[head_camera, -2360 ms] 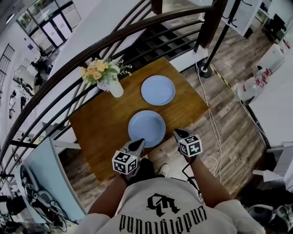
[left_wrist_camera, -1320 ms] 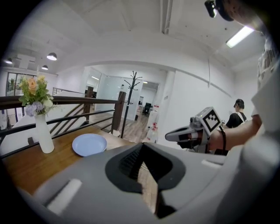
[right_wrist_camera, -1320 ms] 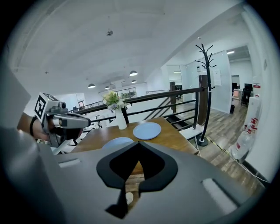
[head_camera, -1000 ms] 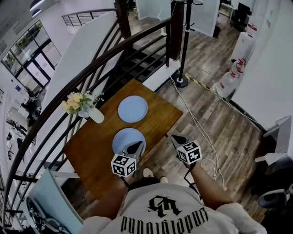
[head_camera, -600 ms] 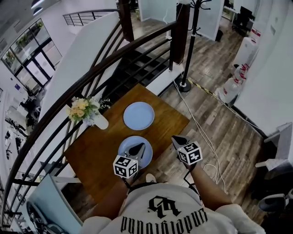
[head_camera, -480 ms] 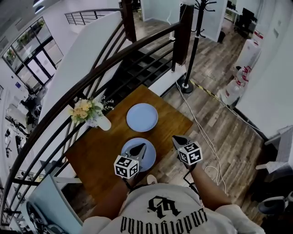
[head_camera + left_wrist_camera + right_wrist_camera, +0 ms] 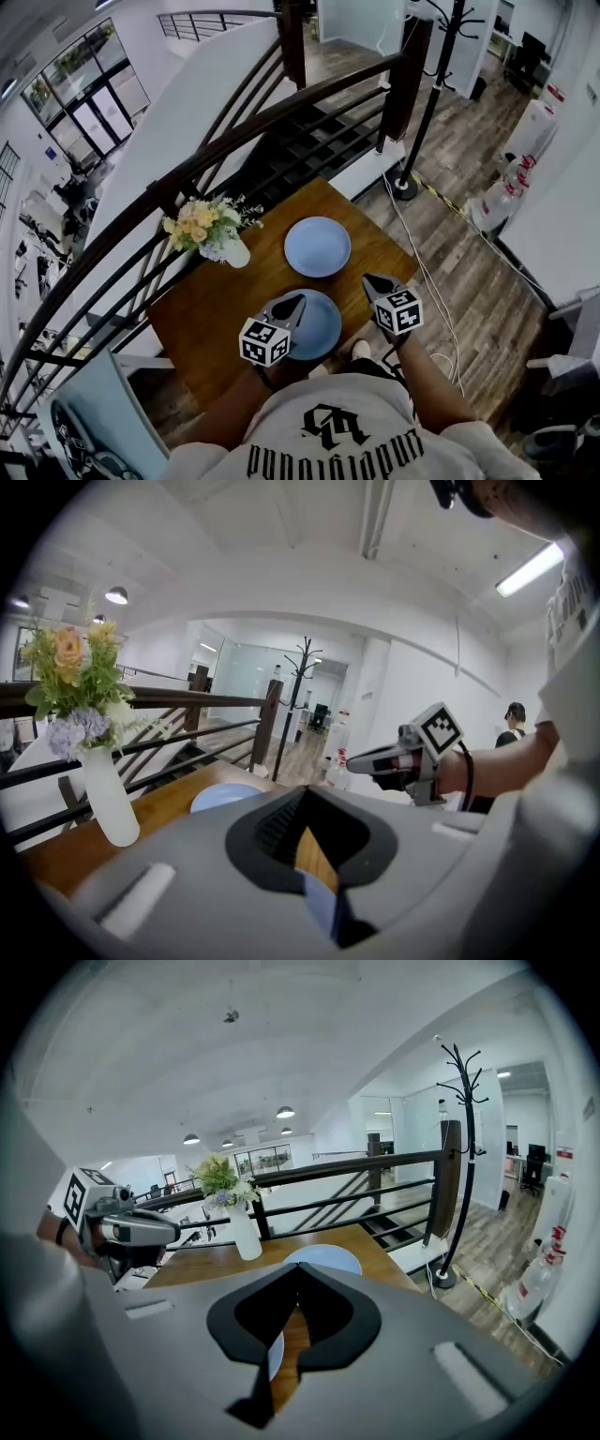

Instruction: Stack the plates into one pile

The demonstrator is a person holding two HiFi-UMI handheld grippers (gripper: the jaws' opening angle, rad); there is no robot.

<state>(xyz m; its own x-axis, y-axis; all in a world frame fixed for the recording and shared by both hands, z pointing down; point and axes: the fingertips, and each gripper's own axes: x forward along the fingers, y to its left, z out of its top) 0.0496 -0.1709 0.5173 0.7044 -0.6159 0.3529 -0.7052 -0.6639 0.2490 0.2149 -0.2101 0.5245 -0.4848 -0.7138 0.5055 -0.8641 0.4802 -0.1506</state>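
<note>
Two round light-blue plates lie apart on a brown wooden table (image 7: pixel 216 309). The far plate (image 7: pixel 317 247) (image 7: pixel 228 797) (image 7: pixel 328 1258) sits toward the table's back edge. The near plate (image 7: pixel 317 325) (image 7: pixel 274 1354) lies by the front edge. My left gripper (image 7: pixel 292 304) (image 7: pixel 305 791) hangs over the near plate's left part, its jaws together and empty. My right gripper (image 7: pixel 368 279) (image 7: pixel 298 1267) is just right of the near plate, about over the table's front corner, jaws shut on nothing. Each gripper shows in the other's view: the right gripper (image 7: pixel 361 758), the left gripper (image 7: pixel 169 1230).
A white vase with flowers (image 7: pixel 220 234) stands at the table's back left. A dark curved railing (image 7: pixel 234 131) and a staircase run behind the table. A coat stand (image 7: pixel 417 103) and a white cable (image 7: pixel 427 272) are on the wood floor to the right.
Both grippers and the head have come forward toward the table. The left gripper now reaches further over the near plate and the right one has come up beside it. Plates have not moved.
</note>
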